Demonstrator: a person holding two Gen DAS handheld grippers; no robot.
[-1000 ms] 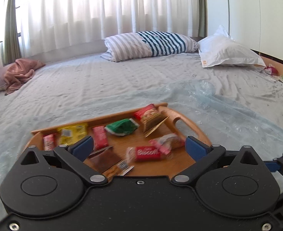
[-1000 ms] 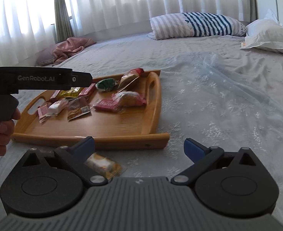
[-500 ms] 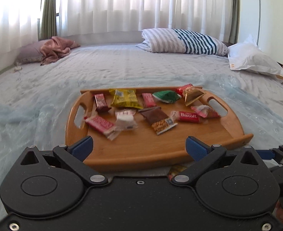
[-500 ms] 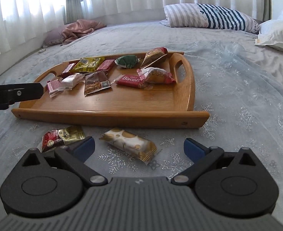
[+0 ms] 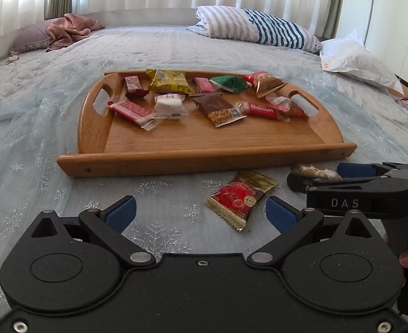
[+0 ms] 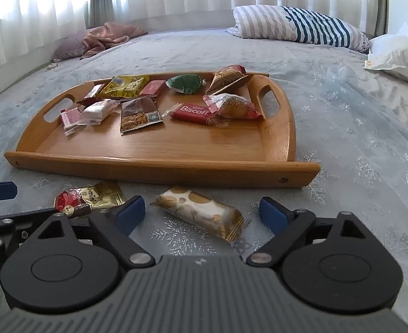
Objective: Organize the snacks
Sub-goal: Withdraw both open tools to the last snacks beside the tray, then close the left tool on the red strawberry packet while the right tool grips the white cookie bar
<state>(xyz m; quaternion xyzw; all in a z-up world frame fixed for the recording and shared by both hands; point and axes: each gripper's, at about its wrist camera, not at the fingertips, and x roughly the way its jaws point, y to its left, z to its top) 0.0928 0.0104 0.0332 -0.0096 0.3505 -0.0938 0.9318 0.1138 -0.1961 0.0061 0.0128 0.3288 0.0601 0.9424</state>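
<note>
A wooden tray (image 5: 204, 155) (image 6: 159, 168) lies on the bed with several wrapped snacks on it, among them a red Biscoff bar (image 5: 262, 110) (image 6: 192, 113). Two snacks lie on the bedspread in front of the tray: a red-and-gold candy packet (image 5: 241, 197) (image 6: 88, 198) and a white-and-gold bar (image 6: 202, 212) (image 5: 313, 170). My left gripper (image 5: 201, 212) is open and empty, low over the bed just left of the candy packet. My right gripper (image 6: 202, 213) is open, with the white-and-gold bar lying between its fingers; it also shows at the right of the left wrist view (image 5: 370, 183).
The bed has a pale snowflake-patterned cover (image 5: 37, 149). A striped pillow (image 5: 259, 29) and a white pillow (image 5: 356, 63) lie at the far end. A pink cloth (image 5: 70, 29) lies at the far left. Curtains hang behind the bed.
Both grippers have pulled back from the tray and dropped low toward the bed. The two loose snacks in front of the tray have come into view, and the white-and-gold bar now lies between my right fingers.
</note>
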